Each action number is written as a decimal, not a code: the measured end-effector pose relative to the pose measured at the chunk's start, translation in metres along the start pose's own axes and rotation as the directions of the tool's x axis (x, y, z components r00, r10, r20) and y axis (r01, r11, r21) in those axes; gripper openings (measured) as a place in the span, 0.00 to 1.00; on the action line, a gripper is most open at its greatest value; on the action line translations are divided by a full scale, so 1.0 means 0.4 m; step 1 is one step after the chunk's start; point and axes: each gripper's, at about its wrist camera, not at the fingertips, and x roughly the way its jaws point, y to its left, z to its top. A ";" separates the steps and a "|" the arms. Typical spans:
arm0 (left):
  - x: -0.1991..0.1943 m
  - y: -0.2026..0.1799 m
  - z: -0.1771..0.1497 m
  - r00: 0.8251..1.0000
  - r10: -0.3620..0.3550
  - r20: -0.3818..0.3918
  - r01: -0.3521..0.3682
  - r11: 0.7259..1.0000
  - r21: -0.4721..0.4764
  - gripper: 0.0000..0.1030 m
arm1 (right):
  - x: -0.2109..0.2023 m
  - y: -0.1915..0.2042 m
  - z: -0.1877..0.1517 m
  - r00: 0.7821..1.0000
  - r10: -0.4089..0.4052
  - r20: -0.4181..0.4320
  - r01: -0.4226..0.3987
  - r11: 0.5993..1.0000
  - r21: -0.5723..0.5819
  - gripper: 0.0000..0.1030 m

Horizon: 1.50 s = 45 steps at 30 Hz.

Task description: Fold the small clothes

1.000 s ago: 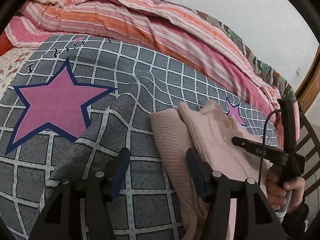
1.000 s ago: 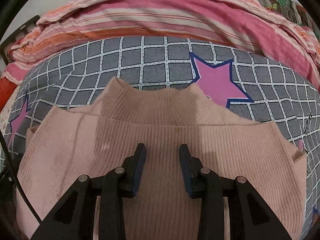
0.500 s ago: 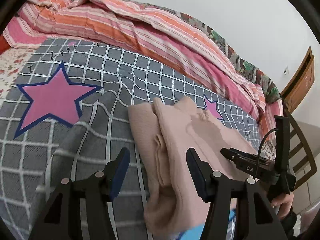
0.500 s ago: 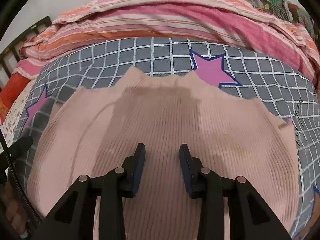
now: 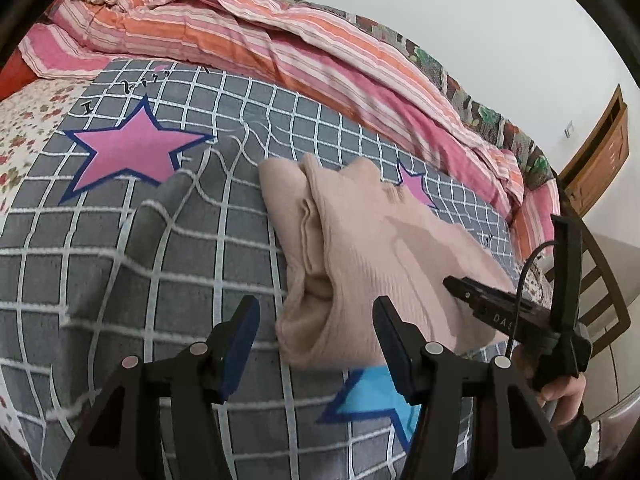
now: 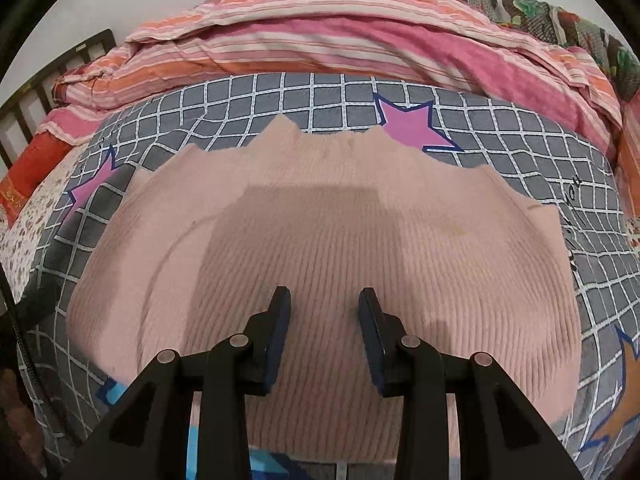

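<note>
A pink ribbed sweater point(image 6: 320, 240) is laid flat on the grey checked blanket point(image 5: 120, 280) of the bed, already folded into a compact bundle; doubled layers are seen along its left edge in the left view. The fold is judged largely done; perhaps a final halving or smoothing is left. The left claw point(image 5: 316, 340) is held spread at the sweater's near edge, nothing pinched. The right claw point(image 6: 324, 328) is held spread above the sweater, empty. "DAS" is read on the right tool's body; further letters are hidden. Blanket lettering is illegible.
</note>
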 end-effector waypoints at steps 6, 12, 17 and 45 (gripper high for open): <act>0.002 -0.001 -0.034 1.000 -0.004 -0.027 0.004 1.000 0.001 0.55 | -0.011 0.001 -0.017 1.000 -0.007 0.008 0.007 1.000 -0.006 0.34; 0.024 0.014 -0.062 0.998 -0.028 -0.062 0.026 0.999 -0.040 0.55 | -0.017 0.003 -0.029 1.000 -0.010 0.011 0.010 1.000 -0.004 0.34; 0.049 0.019 -0.080 0.995 -0.059 -0.081 0.053 0.996 -0.067 0.55 | -0.022 0.005 -0.046 1.000 -0.011 0.018 0.011 1.000 -0.010 0.34; 0.167 0.009 0.029 0.995 -0.101 0.010 0.100 0.954 -0.284 0.45 | -0.140 -0.117 -0.194 0.988 0.142 0.065 -0.146 0.988 0.057 0.34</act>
